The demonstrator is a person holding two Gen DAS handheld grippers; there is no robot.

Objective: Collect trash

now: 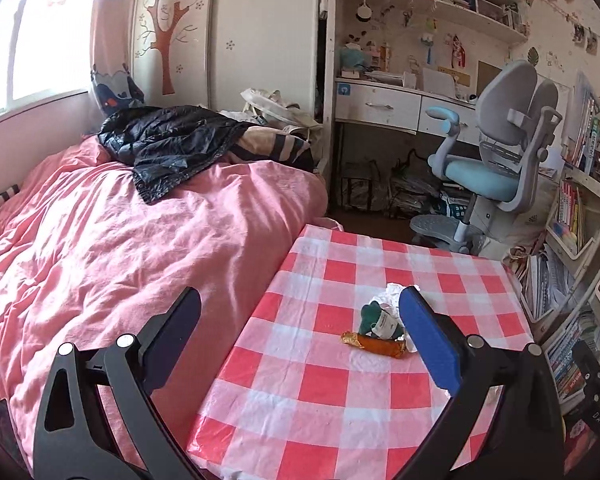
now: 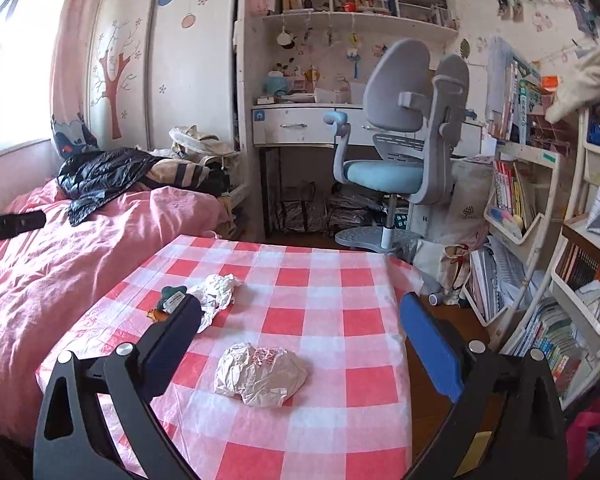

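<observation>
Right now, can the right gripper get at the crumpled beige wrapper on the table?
Probably yes. The right gripper is open and the crumpled beige wrapper lies alone on the checked tablecloth, straight ahead between its fingers, with nothing in the way.

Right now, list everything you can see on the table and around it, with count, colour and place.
checked tablecloth: one, red and white, covering the table
crumpled paper bag: one, pale beige, near middle of the table
crumpled tissue: one, white, far left part of the table
green wrapper: one, dark green with a white label, beside the tissue
orange wrapper: one, orange and gold, just in front of the green wrapper
duvet: one, pink, on the bed left of the table
jacket: one, black, on the bed's far end
desk chair: one, grey and light blue, beyond the table
left tongs: open, above the table's left edge
right tongs: open, above the paper bag
</observation>
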